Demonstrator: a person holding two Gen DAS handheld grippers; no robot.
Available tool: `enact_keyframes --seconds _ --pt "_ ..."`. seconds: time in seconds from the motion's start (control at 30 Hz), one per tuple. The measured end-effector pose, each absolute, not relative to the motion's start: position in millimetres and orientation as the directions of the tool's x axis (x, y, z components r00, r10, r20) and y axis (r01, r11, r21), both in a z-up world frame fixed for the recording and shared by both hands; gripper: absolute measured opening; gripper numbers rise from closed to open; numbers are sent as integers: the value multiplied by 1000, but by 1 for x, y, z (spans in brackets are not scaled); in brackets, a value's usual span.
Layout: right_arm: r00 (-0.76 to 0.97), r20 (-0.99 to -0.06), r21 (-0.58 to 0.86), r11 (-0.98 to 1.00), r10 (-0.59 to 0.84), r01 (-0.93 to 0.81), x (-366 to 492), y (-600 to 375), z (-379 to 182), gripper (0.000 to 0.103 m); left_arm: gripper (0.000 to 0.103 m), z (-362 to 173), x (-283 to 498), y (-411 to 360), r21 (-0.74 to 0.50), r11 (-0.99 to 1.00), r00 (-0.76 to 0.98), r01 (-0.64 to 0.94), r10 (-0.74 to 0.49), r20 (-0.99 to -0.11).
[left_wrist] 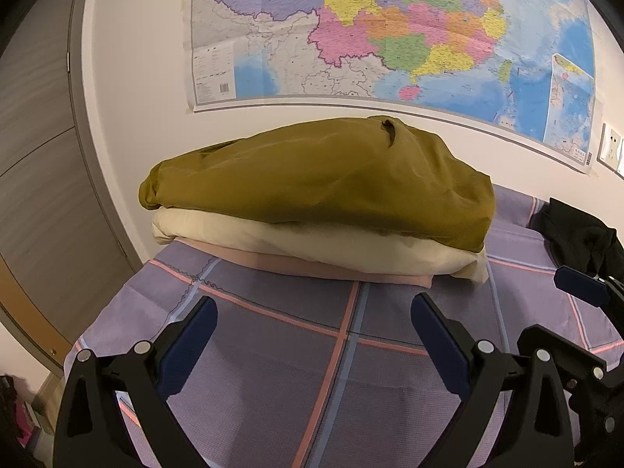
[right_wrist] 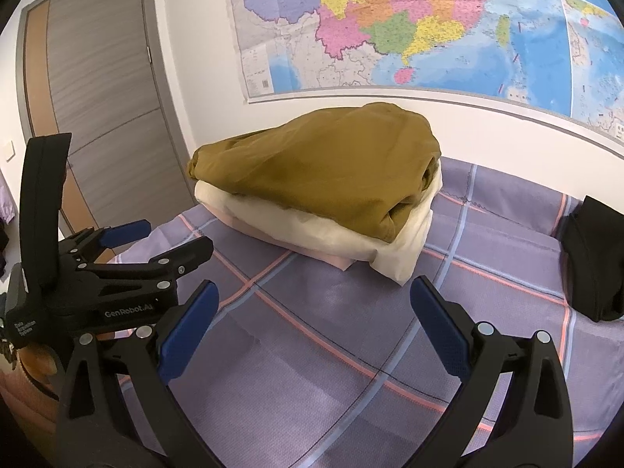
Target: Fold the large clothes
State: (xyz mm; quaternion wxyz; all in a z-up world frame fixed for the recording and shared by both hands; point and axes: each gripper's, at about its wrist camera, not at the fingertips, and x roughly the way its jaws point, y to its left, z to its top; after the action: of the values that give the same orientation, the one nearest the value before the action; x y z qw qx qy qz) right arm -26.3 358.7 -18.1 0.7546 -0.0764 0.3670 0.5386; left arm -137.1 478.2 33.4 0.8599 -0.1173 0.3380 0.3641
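A stack of folded clothes lies at the far end of the bed against the wall: an olive-brown garment (left_wrist: 319,179) (right_wrist: 319,167) on top, a cream one (left_wrist: 312,247) (right_wrist: 327,234) under it, a pink one (left_wrist: 296,265) at the bottom. My left gripper (left_wrist: 314,308) is open and empty, just short of the stack above the sheet. My right gripper (right_wrist: 312,292) is open and empty, also short of the stack. The left gripper also shows in the right wrist view (right_wrist: 171,240), open. A black garment (right_wrist: 592,261) (left_wrist: 577,241) lies bunched at the right.
The bed has a purple checked sheet (left_wrist: 273,370) (right_wrist: 331,351) with pink and blue lines. A large coloured map (left_wrist: 390,31) hangs on the white wall behind. A grey wooden door (right_wrist: 101,97) stands at the left, past the bed's edge.
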Motion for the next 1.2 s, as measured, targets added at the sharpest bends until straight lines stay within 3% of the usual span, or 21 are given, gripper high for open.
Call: enact_keyframes --seconds 1.03,1.2 --pt "150 -633 299 418 760 -858 -27 353 -16 97 96 35 -136 468 65 710 518 -701 569 -638" --pt "161 -637 304 438 754 -846 -24 347 -19 97 96 30 -129 467 44 729 520 -683 528 -671"
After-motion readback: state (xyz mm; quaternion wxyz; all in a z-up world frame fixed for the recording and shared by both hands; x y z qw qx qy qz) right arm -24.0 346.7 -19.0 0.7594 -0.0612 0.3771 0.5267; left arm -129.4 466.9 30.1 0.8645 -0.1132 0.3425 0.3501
